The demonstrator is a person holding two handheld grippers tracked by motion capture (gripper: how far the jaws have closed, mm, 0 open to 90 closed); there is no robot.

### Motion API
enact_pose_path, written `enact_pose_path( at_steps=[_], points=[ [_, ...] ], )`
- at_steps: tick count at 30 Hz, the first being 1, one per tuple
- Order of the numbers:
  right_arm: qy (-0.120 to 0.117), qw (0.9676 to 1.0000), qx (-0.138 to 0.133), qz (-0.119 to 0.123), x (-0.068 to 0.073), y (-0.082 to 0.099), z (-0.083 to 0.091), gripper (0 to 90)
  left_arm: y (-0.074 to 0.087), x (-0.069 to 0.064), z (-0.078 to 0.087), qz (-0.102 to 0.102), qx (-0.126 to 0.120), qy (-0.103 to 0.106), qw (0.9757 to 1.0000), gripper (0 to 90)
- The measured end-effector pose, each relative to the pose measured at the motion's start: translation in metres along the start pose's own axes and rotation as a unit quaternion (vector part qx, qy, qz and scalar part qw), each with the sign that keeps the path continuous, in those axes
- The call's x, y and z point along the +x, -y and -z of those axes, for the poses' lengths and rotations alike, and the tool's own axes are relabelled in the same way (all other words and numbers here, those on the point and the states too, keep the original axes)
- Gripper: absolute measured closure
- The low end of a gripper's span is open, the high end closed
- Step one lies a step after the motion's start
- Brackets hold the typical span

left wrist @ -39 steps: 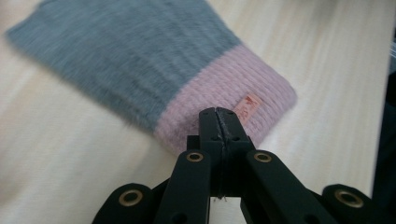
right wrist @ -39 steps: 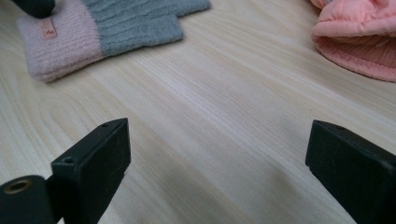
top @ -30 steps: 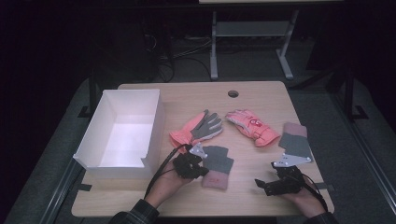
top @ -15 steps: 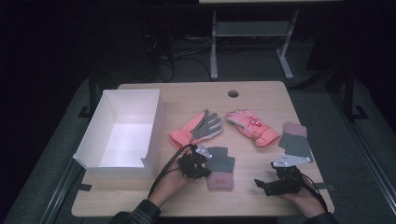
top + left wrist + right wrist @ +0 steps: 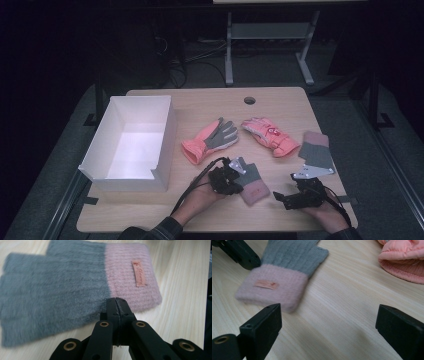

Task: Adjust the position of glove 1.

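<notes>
A grey and pink knit glove (image 5: 252,181) lies near the table's front edge; in the left gripper view the glove (image 5: 75,282) spreads flat with a small tan label. My left gripper (image 5: 236,182) is shut, and its tips (image 5: 116,301) sit on the near edge of this glove where grey meets pink. To the right, my right gripper (image 5: 284,198) stands open just above the wood. It (image 5: 327,322) faces the glove's pink cuff (image 5: 272,286) with nothing between its jaws. The cuff looks blurred there.
A matching grey and pink glove (image 5: 315,151) lies at the right edge. Two pink padded gloves (image 5: 210,139) (image 5: 269,134) rest mid-table. A white open box (image 5: 167,135) stands at the left. A round hole (image 5: 249,100) marks the tabletop's far side.
My left gripper has moved right to the near glove, and the glove has shifted slightly right with it. The right gripper has stayed put.
</notes>
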State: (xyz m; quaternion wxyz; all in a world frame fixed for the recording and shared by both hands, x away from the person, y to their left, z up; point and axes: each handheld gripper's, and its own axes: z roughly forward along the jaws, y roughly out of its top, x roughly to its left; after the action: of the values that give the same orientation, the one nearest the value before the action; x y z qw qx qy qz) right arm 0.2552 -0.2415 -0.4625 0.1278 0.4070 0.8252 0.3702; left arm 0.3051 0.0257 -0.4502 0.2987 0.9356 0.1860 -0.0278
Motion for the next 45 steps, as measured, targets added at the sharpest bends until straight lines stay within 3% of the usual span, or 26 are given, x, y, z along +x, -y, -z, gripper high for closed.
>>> enact_pose_path(
  at_steps=[12, 16, 18, 22, 24, 28, 29, 33, 36, 37, 42, 45],
  points=[
    [-0.004, 1.0000, 0.001, 0.000, 0.000, 0.000, 0.000, 6.2, -0.011, 0.001, -0.011, -0.004, -0.016, 0.008, 0.9998, 88.6],
    [-0.008, 1.0000, 0.004, 0.000, 0.001, 0.000, 0.000, 6.0, -0.003, 0.003, -0.001, -0.005, -0.028, 0.000, 0.9996, 79.1],
    [-0.009, 0.9999, 0.008, -0.002, 0.002, 0.000, 0.000, 5.9, 0.002, 0.006, 0.003, -0.003, -0.042, 0.007, 0.9991, 71.8],
    [-0.013, 0.9997, 0.015, 0.011, 0.005, -0.002, 0.002, 2.6, 0.014, 0.009, 0.013, -0.001, -0.049, 0.003, 0.9988, 58.5],
    [-0.011, 0.9997, 0.016, 0.012, 0.005, -0.003, 0.003, 2.6, 0.020, 0.010, 0.019, -0.009, -0.045, -0.008, 0.9989, 54.3],
    [-0.012, 0.9997, 0.018, 0.013, 0.006, -0.003, 0.004, 2.8, 0.028, 0.011, 0.027, 0.001, -0.051, -0.028, 0.9983, 43.9],
    [-0.013, 0.9996, 0.020, 0.013, 0.006, -0.003, 0.004, 3.7, 0.032, 0.012, 0.032, 0.004, -0.054, -0.034, 0.9979, 43.9],
    [-0.011, 0.9996, 0.021, 0.012, 0.003, -0.003, 0.005, 13.0, 0.045, 0.011, 0.045, 0.005, -0.072, -0.049, 0.9962, 27.0],
    [-0.009, 0.9998, 0.011, 0.009, -0.002, -0.007, 0.008, 17.8, 0.052, 0.011, 0.049, 0.013, -0.079, -0.051, 0.9955, 19.3],
    [-0.011, 0.9999, 0.009, 0.004, -0.003, -0.008, 0.009, 20.4, 0.058, 0.011, 0.051, 0.026, -0.083, -0.056, 0.9947, 16.7],
    [-0.006, 1.0000, 0.002, -0.001, -0.012, -0.012, 0.014, 31.6, 0.070, 0.010, 0.055, 0.033, -0.083, -0.065, 0.9938, 13.2],
    [0.002, 1.0000, 0.000, -0.008, -0.017, -0.014, 0.015, 43.2, 0.075, 0.010, 0.054, 0.034, -0.080, -0.064, 0.9942, 13.2]
  ],
)
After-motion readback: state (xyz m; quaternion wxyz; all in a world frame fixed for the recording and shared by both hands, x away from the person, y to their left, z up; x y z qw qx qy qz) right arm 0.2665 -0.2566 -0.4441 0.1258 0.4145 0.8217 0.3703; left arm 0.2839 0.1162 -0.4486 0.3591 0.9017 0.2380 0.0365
